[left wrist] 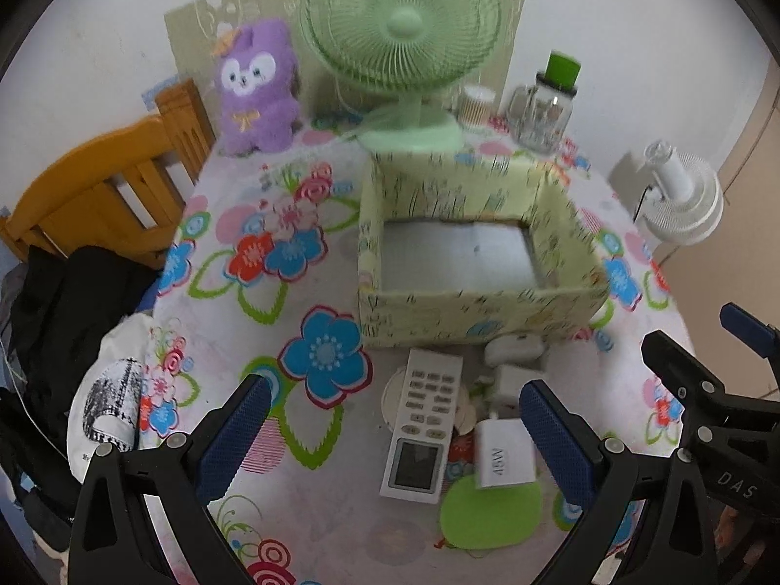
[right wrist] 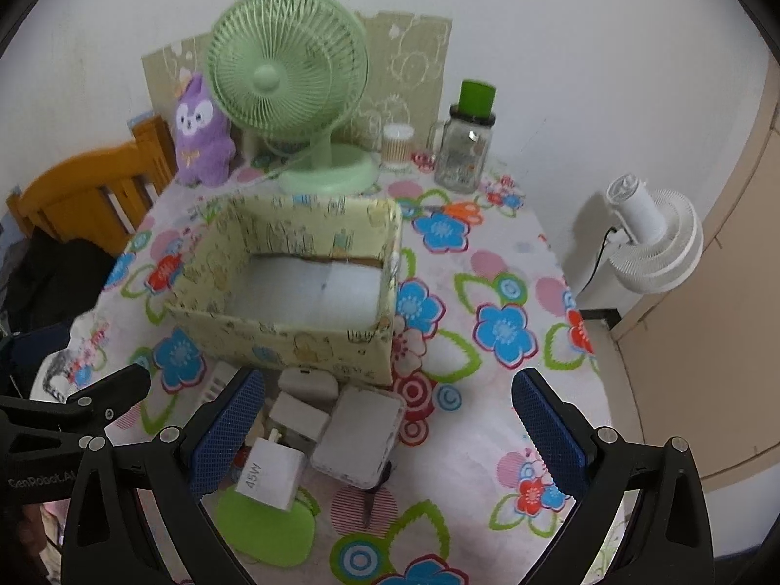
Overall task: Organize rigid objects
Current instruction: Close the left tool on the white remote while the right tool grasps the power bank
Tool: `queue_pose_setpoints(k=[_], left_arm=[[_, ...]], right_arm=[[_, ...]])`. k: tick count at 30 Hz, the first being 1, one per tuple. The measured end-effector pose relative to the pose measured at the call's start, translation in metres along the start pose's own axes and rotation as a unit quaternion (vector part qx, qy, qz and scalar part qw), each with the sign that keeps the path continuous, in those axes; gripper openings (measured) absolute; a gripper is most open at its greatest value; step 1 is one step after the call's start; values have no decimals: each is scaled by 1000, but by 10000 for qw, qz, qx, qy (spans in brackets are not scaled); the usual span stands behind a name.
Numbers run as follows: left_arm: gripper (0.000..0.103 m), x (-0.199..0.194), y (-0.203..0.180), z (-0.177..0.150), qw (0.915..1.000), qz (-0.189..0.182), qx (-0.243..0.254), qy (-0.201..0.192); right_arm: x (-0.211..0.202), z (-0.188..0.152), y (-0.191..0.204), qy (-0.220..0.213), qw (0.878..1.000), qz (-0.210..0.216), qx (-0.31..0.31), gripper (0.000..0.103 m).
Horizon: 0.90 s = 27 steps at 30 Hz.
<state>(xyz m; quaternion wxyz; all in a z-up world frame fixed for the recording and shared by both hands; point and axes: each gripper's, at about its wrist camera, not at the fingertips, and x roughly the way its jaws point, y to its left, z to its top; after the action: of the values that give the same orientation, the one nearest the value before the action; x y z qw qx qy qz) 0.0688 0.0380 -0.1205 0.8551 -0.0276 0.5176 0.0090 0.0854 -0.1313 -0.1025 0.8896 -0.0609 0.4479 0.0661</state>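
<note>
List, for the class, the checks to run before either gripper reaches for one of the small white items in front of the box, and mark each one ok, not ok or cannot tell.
1. Left gripper open and empty: ok.
2. Right gripper open and empty: ok.
3. Box open on top, nothing seen inside: ok.
4. Remote lies flat and apart from the box, free to grasp: ok.
5. 45W charger separate from its neighbours: not ok; it sits crowded against the white case and partly on the green mat.
6. Small white pieces behind the charger identified: cannot tell, too blurred.
</note>
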Motion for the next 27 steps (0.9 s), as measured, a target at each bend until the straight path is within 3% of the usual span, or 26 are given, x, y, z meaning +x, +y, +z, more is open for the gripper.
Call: queue_pose_setpoints(k=[10,18,27], left_arm=[[103,48,-1,-12,9992,-68,181,354],[102,78,-8,-21,9972,-145,332,652],[99,91,-6,-25,9956,-205,433,809]], right_arm=[[51,-19,7,428,9989,-171,16,102],[81,-36,9,838,9962,-223,54,96],[98,-47,11,1004,9946,-200,172,95]])
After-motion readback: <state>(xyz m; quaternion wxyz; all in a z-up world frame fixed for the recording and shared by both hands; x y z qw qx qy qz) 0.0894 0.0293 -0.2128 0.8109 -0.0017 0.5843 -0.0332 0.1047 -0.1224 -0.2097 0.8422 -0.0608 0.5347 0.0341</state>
